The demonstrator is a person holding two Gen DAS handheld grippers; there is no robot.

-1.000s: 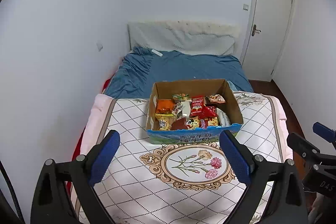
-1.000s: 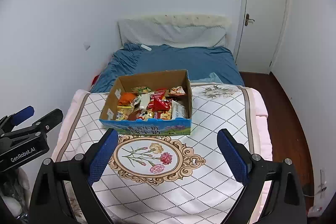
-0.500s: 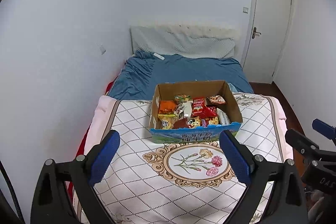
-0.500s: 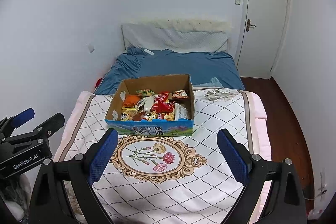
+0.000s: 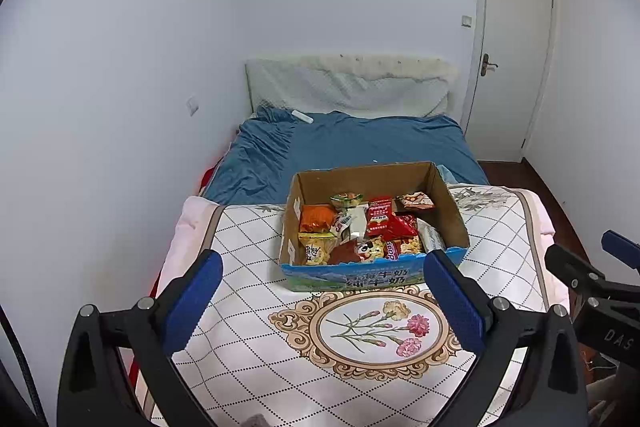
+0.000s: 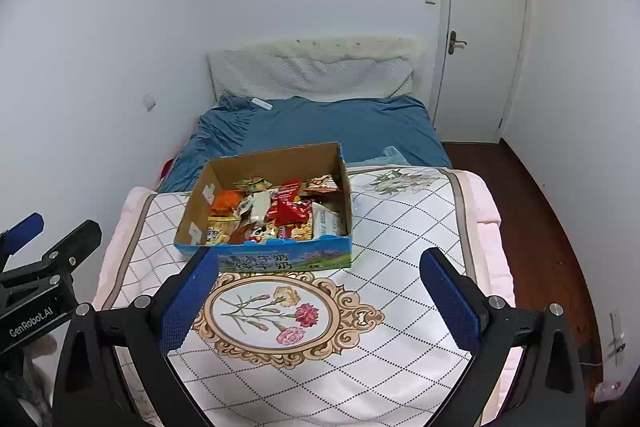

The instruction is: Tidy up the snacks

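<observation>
An open cardboard box (image 5: 454,215) with a blue printed front sits on a white quilt with a flower medallion; it also shows in the right wrist view (image 6: 344,187). Several snack packets (image 5: 360,231) fill it, red, orange, yellow and white (image 6: 276,213). My left gripper (image 5: 320,303) is open and empty, held above the quilt in front of the box. My right gripper (image 6: 320,299) is open and empty, likewise short of the box. Each gripper shows at the edge of the other's view.
The quilt (image 5: 248,347) covers the near end of a bed with a blue sheet (image 5: 360,143) and white headboard pad (image 5: 348,87). A wall runs along the left. A closed door (image 6: 480,27) and dark wooden floor (image 6: 532,227) lie to the right.
Both grippers have drawn back and risen slightly, so the box sits lower and a little smaller in both views. Both stayed open and empty.
</observation>
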